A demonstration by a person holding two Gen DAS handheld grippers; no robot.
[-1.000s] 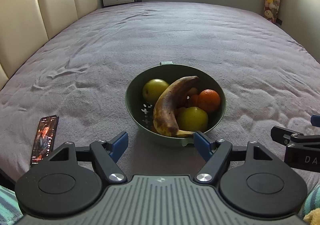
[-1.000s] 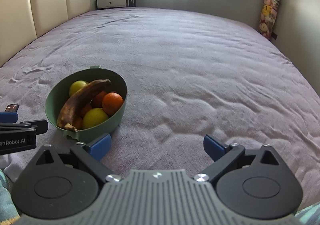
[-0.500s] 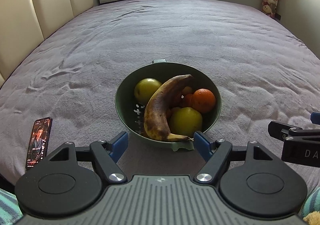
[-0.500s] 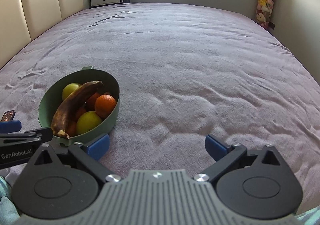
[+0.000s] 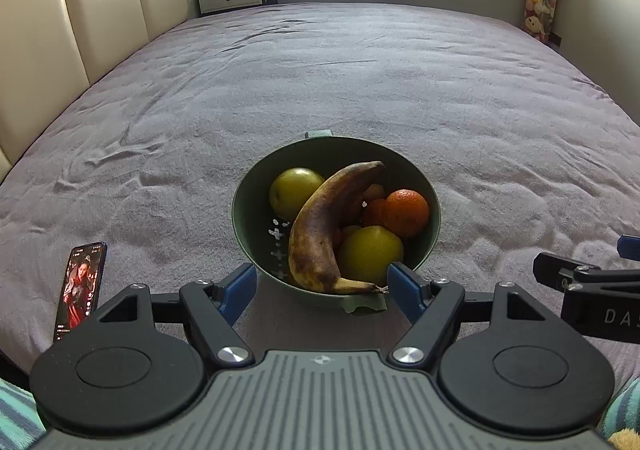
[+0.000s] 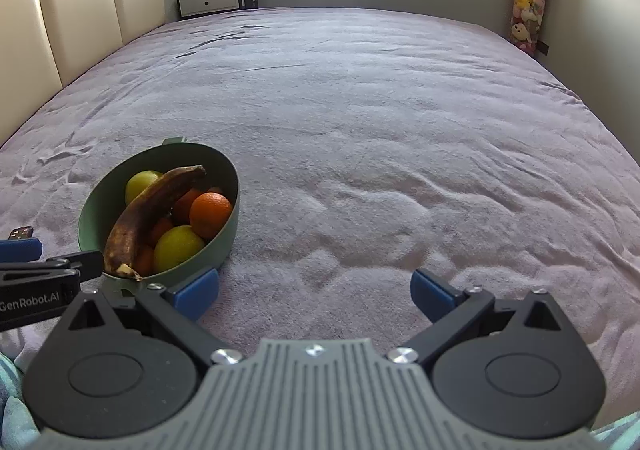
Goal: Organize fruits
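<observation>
— Fruit is seen where?
— Banana [image 5: 320,226], orange [image 5: 407,211] and yellow fruits are held in the green bowl [image 5: 256,205], frame centre.
— Grippers?
— Left gripper [image 5: 322,282] and right gripper [image 6: 314,288] are spread, empty; any grasp is best kept gentle

Left wrist: low, close behind bowl [image 5: 434,209], facing window | Right wrist: beside it, bowl [image 6: 230,226] ahead-left | Shared: bowl, bed [image 5: 360,81]
</observation>
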